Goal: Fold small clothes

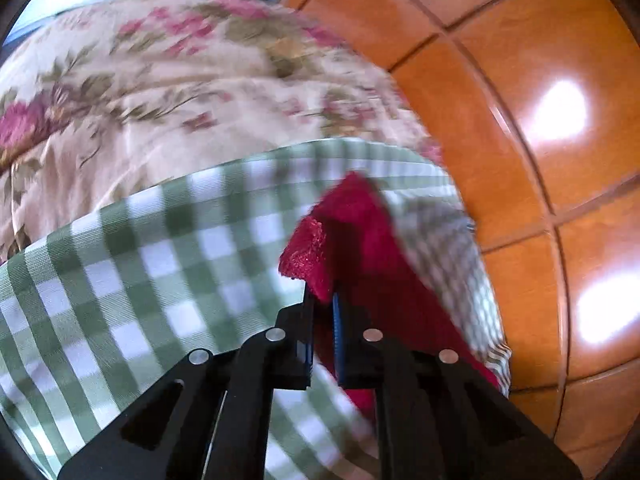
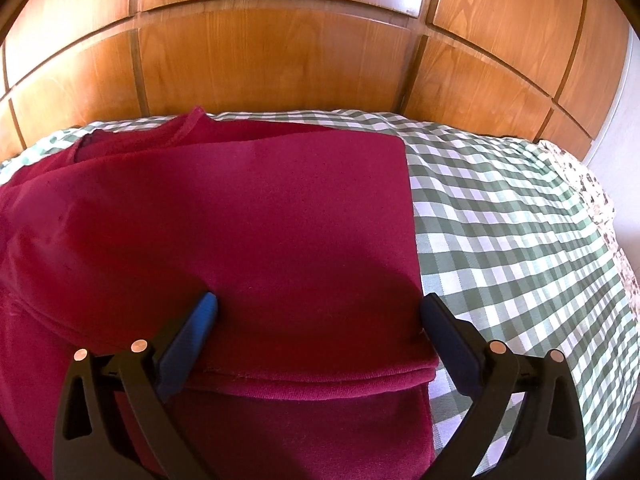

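Note:
A dark red garment [image 2: 260, 220] lies partly folded on a green-and-white checked cloth [image 2: 500, 220]. Its right side is a straight folded edge and a hem runs across near my fingers. My right gripper [image 2: 318, 312] is open, its blue-padded fingers [image 2: 200, 320] resting over the garment's near part, one at the right folded edge. In the left wrist view my left gripper [image 1: 322, 304] is shut on a corner of the red garment [image 1: 344, 240] and holds it lifted above the checked cloth [image 1: 140, 260].
A wooden panelled headboard [image 2: 280, 60] stands right behind the cloth. A floral bedspread [image 1: 160, 100] lies beyond the checked cloth in the left wrist view. Wooden panels [image 1: 540, 120] fill the right side there.

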`<control>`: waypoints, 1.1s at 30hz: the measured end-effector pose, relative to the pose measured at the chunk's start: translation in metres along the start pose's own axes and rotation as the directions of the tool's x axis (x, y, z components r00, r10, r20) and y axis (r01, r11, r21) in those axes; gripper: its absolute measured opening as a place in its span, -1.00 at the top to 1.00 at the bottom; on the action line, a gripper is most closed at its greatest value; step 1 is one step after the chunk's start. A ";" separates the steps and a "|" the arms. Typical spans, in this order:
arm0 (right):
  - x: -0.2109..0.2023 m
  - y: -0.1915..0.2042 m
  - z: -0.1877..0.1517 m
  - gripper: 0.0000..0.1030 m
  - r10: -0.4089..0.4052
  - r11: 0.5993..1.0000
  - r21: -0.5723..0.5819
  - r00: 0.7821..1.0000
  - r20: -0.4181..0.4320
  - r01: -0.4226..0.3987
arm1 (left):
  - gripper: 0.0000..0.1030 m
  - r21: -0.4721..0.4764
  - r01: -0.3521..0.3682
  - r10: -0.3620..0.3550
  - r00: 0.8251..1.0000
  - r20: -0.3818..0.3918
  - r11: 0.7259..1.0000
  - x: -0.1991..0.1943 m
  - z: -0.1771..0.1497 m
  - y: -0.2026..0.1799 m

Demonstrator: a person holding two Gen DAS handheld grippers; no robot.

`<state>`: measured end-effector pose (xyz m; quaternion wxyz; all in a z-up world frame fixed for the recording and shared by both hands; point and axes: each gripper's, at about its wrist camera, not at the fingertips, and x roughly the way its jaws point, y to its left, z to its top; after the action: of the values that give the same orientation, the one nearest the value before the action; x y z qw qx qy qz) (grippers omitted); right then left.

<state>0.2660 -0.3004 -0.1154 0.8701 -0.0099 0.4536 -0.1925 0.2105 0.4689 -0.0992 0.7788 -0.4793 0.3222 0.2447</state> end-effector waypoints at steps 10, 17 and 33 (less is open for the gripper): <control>-0.002 0.001 -0.001 -0.94 -0.009 1.000 -0.003 1.000 0.009 0.009 | 0.86 0.315 0.379 -0.351 0.925 -0.146 0.870 -0.049 -0.103 -0.156; -0.001 -0.003 0.000 -0.94 0.008 1.000 0.013 1.000 0.008 -0.008 | 0.82 0.541 0.479 -0.302 0.872 -0.385 0.692 -0.026 -0.246 -0.236; -0.059 0.059 0.005 0.01 0.527 0.848 0.083 0.850 -0.023 -0.523 | 0.19 0.728 0.351 -0.129 0.930 -0.344 0.589 -0.027 -0.315 -0.175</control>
<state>0.2593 -0.2268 -0.0775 0.8790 0.1507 0.4510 0.0358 0.2292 0.1086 -0.0811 0.8861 -0.1615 0.4249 -0.0909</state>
